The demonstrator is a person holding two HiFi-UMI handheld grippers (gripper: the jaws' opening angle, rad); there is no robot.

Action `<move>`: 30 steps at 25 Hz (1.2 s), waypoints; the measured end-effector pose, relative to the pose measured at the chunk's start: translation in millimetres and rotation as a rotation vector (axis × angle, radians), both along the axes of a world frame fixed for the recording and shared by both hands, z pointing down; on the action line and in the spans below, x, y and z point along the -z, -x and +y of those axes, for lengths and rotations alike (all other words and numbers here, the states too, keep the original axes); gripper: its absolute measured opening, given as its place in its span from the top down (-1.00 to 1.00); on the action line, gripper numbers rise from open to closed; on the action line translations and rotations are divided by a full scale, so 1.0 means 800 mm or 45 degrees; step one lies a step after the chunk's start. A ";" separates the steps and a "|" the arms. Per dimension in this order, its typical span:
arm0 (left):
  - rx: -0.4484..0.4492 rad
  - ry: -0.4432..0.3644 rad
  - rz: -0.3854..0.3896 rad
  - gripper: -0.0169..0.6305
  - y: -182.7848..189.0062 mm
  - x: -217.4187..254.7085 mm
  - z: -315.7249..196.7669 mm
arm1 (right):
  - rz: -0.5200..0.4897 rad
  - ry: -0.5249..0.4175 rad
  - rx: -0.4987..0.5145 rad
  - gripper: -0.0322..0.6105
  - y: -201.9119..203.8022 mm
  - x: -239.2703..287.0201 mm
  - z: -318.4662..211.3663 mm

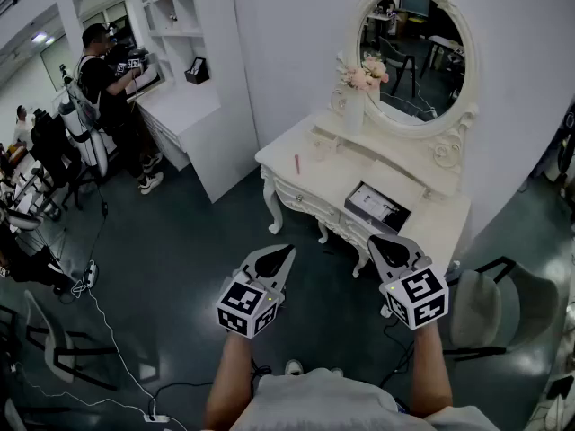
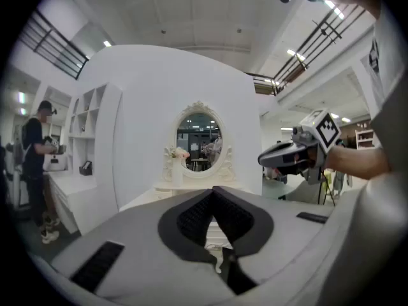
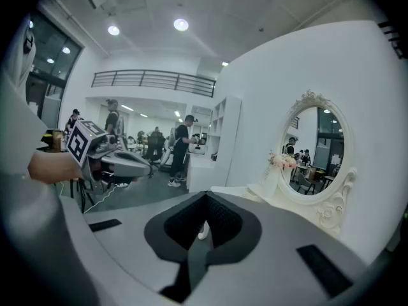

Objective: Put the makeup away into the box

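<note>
I see left gripper (image 1: 287, 251) closed, empty | right gripper (image 1: 374, 240) closed, empty | pink makeup (image 1: 296, 162) on table (image 1: 328, 185), middle of frame | box (image 1: 377, 206) lower right of it.

No words, numbers or brand names can be read in any view. The cubes on the left tool (image 1: 289, 250) and the right tool (image 1: 371, 238) bear only black-and-white square marker patterns, not letters or digits. The dark box (image 1: 377, 206) on the white worktop (image 1: 310, 185) has pale marks on its top that may be a label or print, but they are too small to make out.
</note>
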State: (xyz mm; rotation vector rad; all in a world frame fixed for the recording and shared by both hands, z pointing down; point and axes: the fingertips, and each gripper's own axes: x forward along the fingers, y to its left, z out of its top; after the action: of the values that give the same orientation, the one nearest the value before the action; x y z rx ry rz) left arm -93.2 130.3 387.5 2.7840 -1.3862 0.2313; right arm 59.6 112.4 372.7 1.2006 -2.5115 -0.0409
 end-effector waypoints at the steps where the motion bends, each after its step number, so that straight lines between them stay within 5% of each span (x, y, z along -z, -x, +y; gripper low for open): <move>1: 0.007 0.006 0.017 0.93 0.001 0.000 0.002 | 0.004 -0.002 -0.001 0.90 0.000 0.000 0.002; 9: 0.017 0.016 0.018 0.93 0.010 -0.004 0.001 | -0.129 -0.038 -0.011 0.89 0.012 0.013 -0.003; 22: -0.025 -0.007 -0.170 0.92 0.062 -0.017 -0.005 | -0.157 0.024 -0.061 0.90 0.064 -0.001 0.000; 30: -0.019 0.037 -0.174 0.92 0.075 -0.037 -0.028 | -0.159 0.055 -0.092 0.90 0.075 -0.015 -0.013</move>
State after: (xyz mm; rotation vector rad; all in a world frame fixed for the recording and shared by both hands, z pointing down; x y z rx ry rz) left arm -153.2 107.6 417.4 2.8031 -1.3762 0.4462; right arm -0.1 101.9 385.1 1.3127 -2.5582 0.1090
